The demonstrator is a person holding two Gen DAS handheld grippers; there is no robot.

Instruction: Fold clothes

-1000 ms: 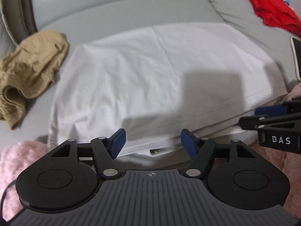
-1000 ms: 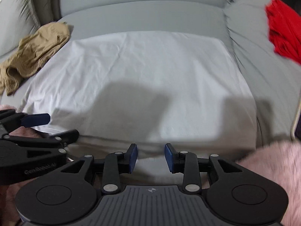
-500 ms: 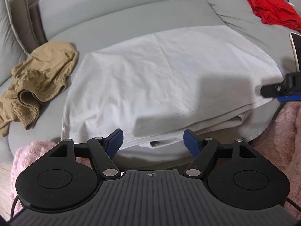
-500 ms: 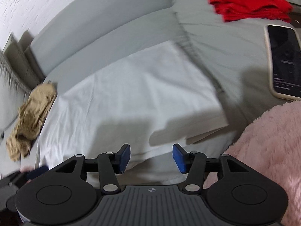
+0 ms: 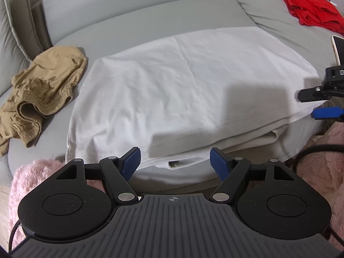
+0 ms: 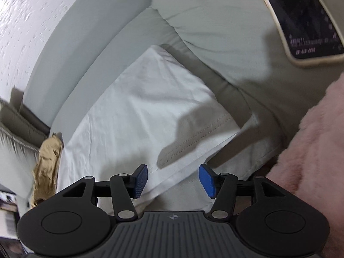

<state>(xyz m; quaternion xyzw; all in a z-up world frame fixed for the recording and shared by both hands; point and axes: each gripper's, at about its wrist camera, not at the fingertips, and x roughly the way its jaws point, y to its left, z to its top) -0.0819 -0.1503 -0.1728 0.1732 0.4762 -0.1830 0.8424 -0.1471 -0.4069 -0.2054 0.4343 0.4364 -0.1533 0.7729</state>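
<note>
White cloth, a folded shirt (image 5: 189,86), lies flat on the seat of a grey sofa (image 5: 150,15). Its long side runs from left to right across the seat, and its stitched hem edge faces the front of the sofa, just ahead of both tongs. At the near edge you can see 2 or more layers stacked up, and the lowest one hangs a bit over the front of the seat. The left tongs (image 5: 175,163) are spread wide and hold nothing, with the shirt's front edge just past their blue tips. The right tongs (image 6: 173,179) are spread wide too, holding nothing, and sit near the shirt's right front corner. Bare grey seat shows behind the shirt, up to the backrest. On the left, crumpled tan shorts (image 5: 40,92) lie just beside the shirt's left edge. On the right, a phone (image 6: 301,19) rests on the next cushion, and some red clothes (image 5: 309,6) lie farther back, well apart from the shirt. Fluffy pink cloth (image 6: 318,142) is close by the tongs.
</note>
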